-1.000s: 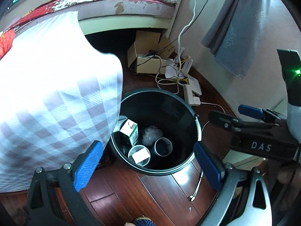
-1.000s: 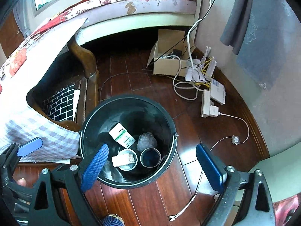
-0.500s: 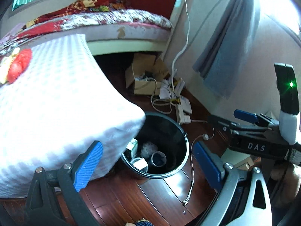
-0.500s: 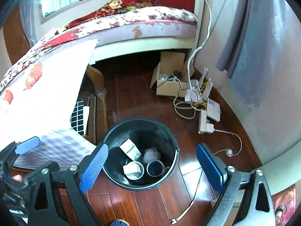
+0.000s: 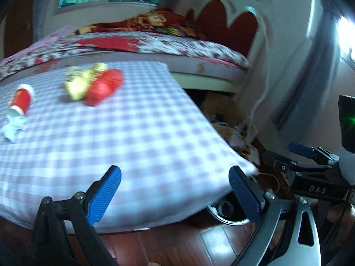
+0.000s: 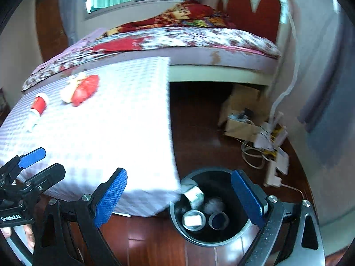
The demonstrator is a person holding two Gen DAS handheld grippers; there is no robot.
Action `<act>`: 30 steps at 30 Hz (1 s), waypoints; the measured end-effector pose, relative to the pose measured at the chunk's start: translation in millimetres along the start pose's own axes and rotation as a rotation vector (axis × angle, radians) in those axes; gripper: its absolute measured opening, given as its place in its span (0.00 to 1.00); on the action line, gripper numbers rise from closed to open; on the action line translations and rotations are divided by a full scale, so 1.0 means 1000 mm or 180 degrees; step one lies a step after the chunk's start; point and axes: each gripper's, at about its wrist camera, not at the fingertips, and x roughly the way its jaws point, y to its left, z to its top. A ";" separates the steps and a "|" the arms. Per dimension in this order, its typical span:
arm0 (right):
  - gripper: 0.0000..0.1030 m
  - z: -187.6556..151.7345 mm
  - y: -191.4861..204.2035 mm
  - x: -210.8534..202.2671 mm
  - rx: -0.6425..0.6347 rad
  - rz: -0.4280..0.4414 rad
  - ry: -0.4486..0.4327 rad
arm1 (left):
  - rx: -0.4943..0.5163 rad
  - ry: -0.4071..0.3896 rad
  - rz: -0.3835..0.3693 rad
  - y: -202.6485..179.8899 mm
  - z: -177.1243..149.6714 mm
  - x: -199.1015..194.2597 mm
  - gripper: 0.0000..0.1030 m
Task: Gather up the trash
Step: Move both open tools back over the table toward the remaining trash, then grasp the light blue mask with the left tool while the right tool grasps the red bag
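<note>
A black trash bin (image 6: 197,240) stands on the wood floor beside a table with a checked cloth (image 5: 133,137); it holds a carton, two cups and a crumpled wad. On the cloth lie a red cup (image 5: 21,98), crumpled white paper (image 5: 13,128), a red wrapper (image 5: 104,86) and a yellow wrapper (image 5: 79,82). My left gripper (image 5: 175,196) is open and empty above the cloth's near corner. My right gripper (image 6: 179,197) is open and empty above the bin's left rim. The bin is mostly hidden under the cloth in the left wrist view (image 5: 226,218).
A bed (image 6: 188,42) with a red headboard lies behind the table. A cardboard box (image 6: 241,115), cables and a power strip (image 6: 275,168) sit on the floor by the wall. A grey curtain (image 6: 326,110) hangs at the right.
Both grippers have risen and tilted up from the bin towards the tabletop. The trash on the cloth has come into view. Both stay open and empty.
</note>
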 end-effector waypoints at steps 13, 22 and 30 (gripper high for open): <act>0.93 0.048 0.131 0.053 -0.0488 0.0573 0.0003 | -0.0485 -0.0230 0.0852 0.132 0.016 -0.028 0.95; 0.93 0.063 0.186 0.086 -0.0604 0.0715 0.0098 | -0.0617 -0.0236 0.1198 0.191 0.018 -0.028 0.95; 0.93 0.090 0.206 0.122 -0.0541 0.0700 0.0122 | -0.0675 -0.0189 0.1268 0.237 0.034 -0.020 0.93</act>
